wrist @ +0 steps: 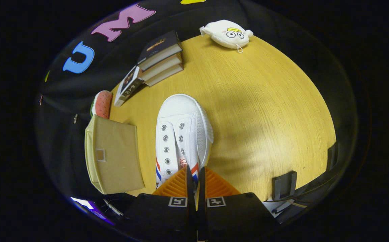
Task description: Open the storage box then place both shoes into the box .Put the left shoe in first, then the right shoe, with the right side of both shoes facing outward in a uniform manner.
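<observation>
A white canvas shoe (181,134) with metal eyelets and red and blue side stripes points its toe away from me over the round wooden table (265,101). My gripper (195,176) is shut on the shoe's rear upper edge, its fingers (214,185) nearly together with only the thin wall of the shoe between them. The shoe throws a soft shadow onto the table to its right; I cannot tell whether its sole touches the wood. The beige fabric storage box (113,158) stands just left of the shoe at the table's edge, its flat top panel facing me.
A stack of books (162,57) and a loose book (127,85) lie beyond the box. A watermelon-slice plush (101,103) sits behind the box, and a white plush toy (228,33) at the table's far edge. Two dark brackets (283,185) stand on the near right rim.
</observation>
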The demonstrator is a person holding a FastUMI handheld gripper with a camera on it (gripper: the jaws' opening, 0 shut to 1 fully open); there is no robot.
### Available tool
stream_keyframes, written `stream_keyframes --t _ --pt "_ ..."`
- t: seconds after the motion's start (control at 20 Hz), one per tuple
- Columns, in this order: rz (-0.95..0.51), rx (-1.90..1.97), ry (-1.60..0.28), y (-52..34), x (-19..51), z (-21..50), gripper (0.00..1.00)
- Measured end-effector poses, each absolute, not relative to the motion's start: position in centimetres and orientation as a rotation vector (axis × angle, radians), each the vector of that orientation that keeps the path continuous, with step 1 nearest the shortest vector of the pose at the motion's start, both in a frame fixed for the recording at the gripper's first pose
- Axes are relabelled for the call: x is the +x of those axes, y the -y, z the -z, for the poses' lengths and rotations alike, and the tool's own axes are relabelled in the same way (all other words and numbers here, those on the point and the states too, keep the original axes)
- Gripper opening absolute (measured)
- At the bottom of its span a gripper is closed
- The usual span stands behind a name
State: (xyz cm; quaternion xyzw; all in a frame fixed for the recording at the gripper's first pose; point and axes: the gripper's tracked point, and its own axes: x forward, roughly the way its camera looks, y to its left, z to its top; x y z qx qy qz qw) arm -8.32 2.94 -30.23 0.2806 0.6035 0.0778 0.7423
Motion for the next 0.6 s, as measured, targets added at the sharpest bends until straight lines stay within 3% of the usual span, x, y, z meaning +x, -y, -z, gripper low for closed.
stream_keyframes --t 0.35,0.6 --pt "-0.362 0.698 -1.175 -10.1 -4.1 16.6 0.06" --pt "-0.500 0.715 -1.143 -18.5 -3.1 11.7 0.06"
